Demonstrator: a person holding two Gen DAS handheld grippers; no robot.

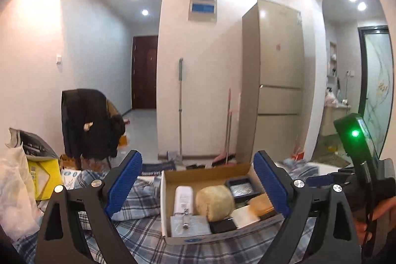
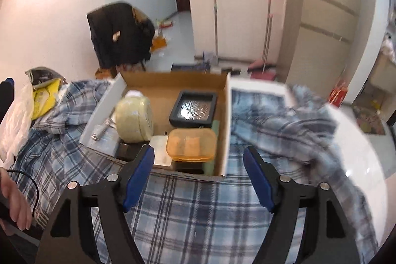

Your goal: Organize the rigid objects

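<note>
The left gripper (image 1: 198, 187) is held with its blue-padded fingers (image 1: 123, 183) spread wide, and nothing is gripped between them. Through the gap, at twelve o'clock from the tips, an open cardboard box (image 1: 210, 175) is seen resting on a blue plaid cloth (image 1: 138, 231). Inside the box, a white oblong device (image 1: 183, 197) lies at the nine o'clock side, a pale yellow rounded bundle (image 1: 214, 202) sits at the centre, and a black square tray (image 1: 241, 188) is placed at two o'clock. A clear flat packet (image 1: 189, 227) and a flat black item (image 1: 222, 225) lie along the near wall at six o'clock.

The right gripper (image 2: 198, 171) is likewise held wide apart and empty above the plaid cloth (image 2: 185, 214), with its left pad (image 2: 138, 177) just before the box's near wall. The cardboard box (image 2: 173, 83) is found at twelve o'clock from it. An orange translucent lidded case (image 2: 190, 144) is seen at the near right corner, the black tray (image 2: 194, 108) beyond it, and the yellow bundle (image 2: 135, 120) at ten o'clock.

Farther out, a chair draped in dark clothing (image 1: 91, 125) stands at ten o'clock in the left view, a mop (image 1: 180, 110) is leaned against the wall at twelve, and a beige refrigerator (image 1: 277, 81) is seen at one o'clock. A white plastic bag (image 1: 14, 189) lies at nine o'clock.
</note>
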